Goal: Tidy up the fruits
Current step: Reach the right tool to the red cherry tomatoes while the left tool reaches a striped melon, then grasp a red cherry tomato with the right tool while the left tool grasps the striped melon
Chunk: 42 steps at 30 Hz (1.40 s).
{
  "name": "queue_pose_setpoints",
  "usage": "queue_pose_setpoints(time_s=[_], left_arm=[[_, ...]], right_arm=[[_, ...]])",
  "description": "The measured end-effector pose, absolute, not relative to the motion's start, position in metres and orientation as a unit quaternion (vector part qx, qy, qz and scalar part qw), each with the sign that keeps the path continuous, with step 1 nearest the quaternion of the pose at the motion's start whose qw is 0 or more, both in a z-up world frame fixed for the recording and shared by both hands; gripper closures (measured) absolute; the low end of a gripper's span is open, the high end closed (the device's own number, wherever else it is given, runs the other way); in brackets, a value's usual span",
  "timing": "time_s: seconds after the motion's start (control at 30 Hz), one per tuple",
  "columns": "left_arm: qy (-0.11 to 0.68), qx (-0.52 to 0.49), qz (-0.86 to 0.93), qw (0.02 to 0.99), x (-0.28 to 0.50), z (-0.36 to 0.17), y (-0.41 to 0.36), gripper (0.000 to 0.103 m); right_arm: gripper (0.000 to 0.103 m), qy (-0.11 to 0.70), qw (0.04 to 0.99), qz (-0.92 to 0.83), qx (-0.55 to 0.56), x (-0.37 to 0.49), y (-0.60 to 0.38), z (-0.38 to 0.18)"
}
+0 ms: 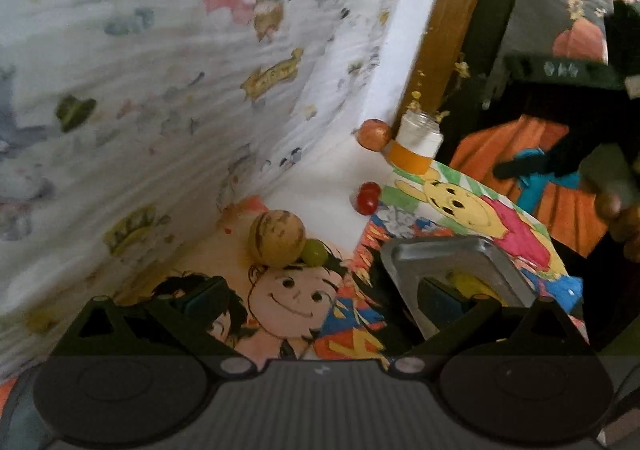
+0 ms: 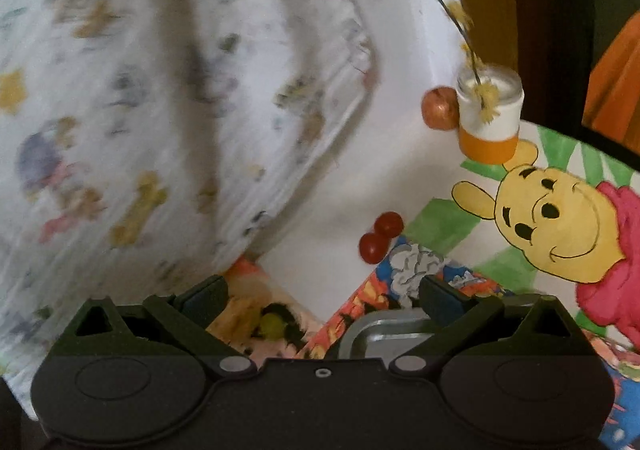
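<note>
In the left wrist view my left gripper [image 1: 320, 300] is open and holds nothing. Ahead of it lie a tan striped round fruit [image 1: 277, 238] and a green grape [image 1: 314, 252] touching it. A metal tray [image 1: 404, 262] with a yellow fruit [image 1: 466, 282] inside sits behind the right finger. Red cherry tomatoes [image 1: 367, 197] and a brown-red apple [image 1: 374, 134] lie farther back. My right gripper [image 2: 322, 298] is open too, above the tray's corner [image 2: 360, 330]. The green grape [image 2: 272, 324] shows near its left finger; two cherry tomatoes [image 2: 380, 236] and the apple [image 2: 439, 107] lie beyond.
A white and orange jar [image 2: 490, 116] with dried yellow flowers stands beside the apple. Cartoon drawings [image 2: 556, 222] cover the tabletop. A printed white cloth [image 1: 168, 82] hangs along the left side. A wooden post [image 1: 452, 22] rises behind. A person's hand [image 1: 616, 210] is at the right edge.
</note>
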<state>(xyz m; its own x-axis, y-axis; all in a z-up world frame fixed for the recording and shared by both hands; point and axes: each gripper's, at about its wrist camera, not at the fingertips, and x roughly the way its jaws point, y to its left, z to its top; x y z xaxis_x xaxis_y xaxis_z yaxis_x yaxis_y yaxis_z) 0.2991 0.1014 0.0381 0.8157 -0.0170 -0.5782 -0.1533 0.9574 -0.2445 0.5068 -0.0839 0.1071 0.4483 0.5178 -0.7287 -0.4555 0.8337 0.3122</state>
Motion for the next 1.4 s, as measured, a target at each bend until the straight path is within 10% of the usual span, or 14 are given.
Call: queue_pose_setpoints(time_s=[0.4,1.4], left_arm=[[0.268,-0.177,0.088,0.943,0.347,0.010,0.119,0.002],[0.267,-0.214,0.099,0.935,0.376,-0.026,0.132,0.046]], right_arm=[[0.027,0.451,0.861,0.221,0.081,0.587,-0.064,0.039],[0.069,0.430,0.878,0.208,0.021,0.612,-0.039,-0.005]])
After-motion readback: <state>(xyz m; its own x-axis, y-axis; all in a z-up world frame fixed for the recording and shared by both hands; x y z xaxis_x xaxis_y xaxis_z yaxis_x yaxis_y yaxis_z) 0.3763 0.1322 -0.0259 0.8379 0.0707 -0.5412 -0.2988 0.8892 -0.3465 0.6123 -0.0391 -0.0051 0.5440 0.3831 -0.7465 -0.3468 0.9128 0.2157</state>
